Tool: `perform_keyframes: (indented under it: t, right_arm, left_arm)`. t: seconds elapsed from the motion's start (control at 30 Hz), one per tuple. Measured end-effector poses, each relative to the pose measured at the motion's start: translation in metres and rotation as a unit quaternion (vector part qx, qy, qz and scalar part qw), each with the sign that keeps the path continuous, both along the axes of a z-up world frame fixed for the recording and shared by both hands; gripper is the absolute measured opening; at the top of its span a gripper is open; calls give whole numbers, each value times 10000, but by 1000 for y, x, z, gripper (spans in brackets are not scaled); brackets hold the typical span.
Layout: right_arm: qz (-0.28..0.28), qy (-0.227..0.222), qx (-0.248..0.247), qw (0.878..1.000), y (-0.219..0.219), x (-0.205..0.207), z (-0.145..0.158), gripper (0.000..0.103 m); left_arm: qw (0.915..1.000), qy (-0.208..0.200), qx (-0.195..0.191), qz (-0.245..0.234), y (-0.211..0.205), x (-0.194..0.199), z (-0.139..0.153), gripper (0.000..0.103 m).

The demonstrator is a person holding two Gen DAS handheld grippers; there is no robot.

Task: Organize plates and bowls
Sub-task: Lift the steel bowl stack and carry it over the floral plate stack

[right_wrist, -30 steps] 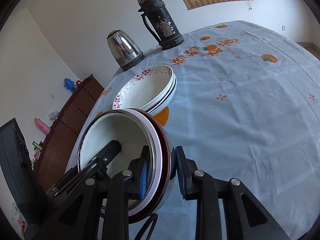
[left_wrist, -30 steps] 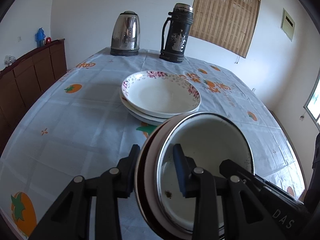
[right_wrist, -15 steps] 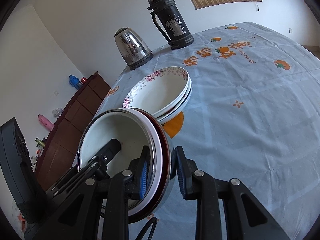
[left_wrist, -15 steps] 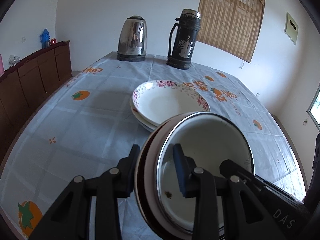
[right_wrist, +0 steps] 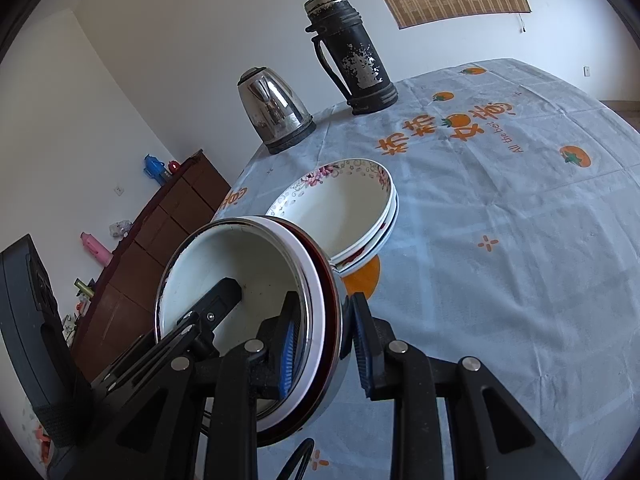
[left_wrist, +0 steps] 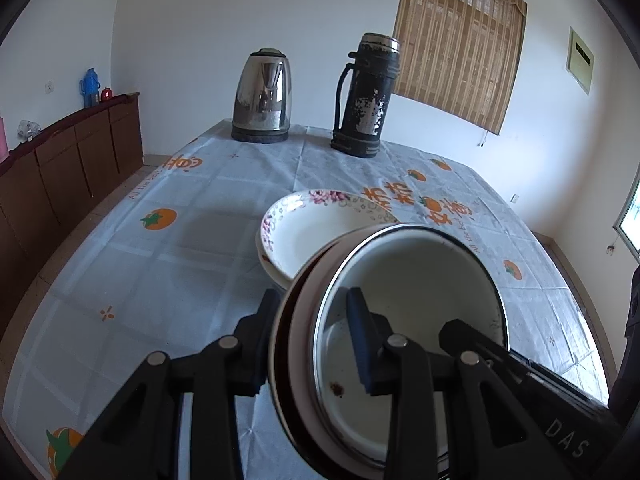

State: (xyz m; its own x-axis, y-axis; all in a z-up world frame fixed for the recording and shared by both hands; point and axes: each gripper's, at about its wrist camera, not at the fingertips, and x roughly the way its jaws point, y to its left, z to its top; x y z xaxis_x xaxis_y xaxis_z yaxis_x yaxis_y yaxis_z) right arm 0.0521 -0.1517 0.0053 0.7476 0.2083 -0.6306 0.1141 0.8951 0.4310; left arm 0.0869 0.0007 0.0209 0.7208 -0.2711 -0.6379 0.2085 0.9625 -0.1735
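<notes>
Two grippers share one load: the left gripper [left_wrist: 312,344] has its jaws clamped over one side of the rim of a nested stack of bowls [left_wrist: 404,320], one jaw inside and one outside, and the right gripper [right_wrist: 320,340] pinches the opposite side of the rim the same way; the stack hangs off the surface, tilted toward the cameras. Compared with a second ago the whole bundle has risen a little and drifted forward, so the pile of plates [right_wrist: 344,208] now sits lower and closer under the stack's far edge, partly hidden behind it in the left view; both grips look unchanged. I'd judge the bowls are being carried over to sit on or beside those plates, near the middle of the surface.

The inner bowl looks like white enamel with a thin dark rim and a small brown speck on its floor; around it sits a white band, then a dark red-brown one, and the outermost wall looks like shiny metal. The plates are shallow glazed ceramic with a pink floral border. A thin, creased tablecloth [left_wrist: 180,272] printed with orange fruit covers the surface; at its far edge stand a polished steel kettle [left_wrist: 262,96] and a scuffed black flask [left_wrist: 366,96].
</notes>
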Motion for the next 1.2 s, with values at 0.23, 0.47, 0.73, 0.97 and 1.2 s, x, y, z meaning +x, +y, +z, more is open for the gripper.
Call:
perform_keyframes:
  t: [0.23, 0.47, 0.73, 0.97, 1.2]
  right_arm:
    - [-50, -163, -22, 9999, -7, 13, 15, 28]
    - [-177, -295, -68, 9994, -17, 34, 28, 28]
    - [-349, -287, -163, 9988, -29, 63, 32, 28]
    - [-437, -165, -205, 9987, -34, 84, 26, 28]
    - [-486, -42, -257, 9985, -35, 101, 20, 28]
  left_arm:
    - [9999, -154, -20, -39, -7, 15, 15, 33]
    - [9996, -269, -60, -110, -20, 38, 27, 33]
    - [9995, -181, -173, -190, -31, 69, 23, 33]
    - [9996, -7, -226, -175, -35, 88, 15, 33]
    - [9996, 133, -209, -146, -40, 105, 6, 33]
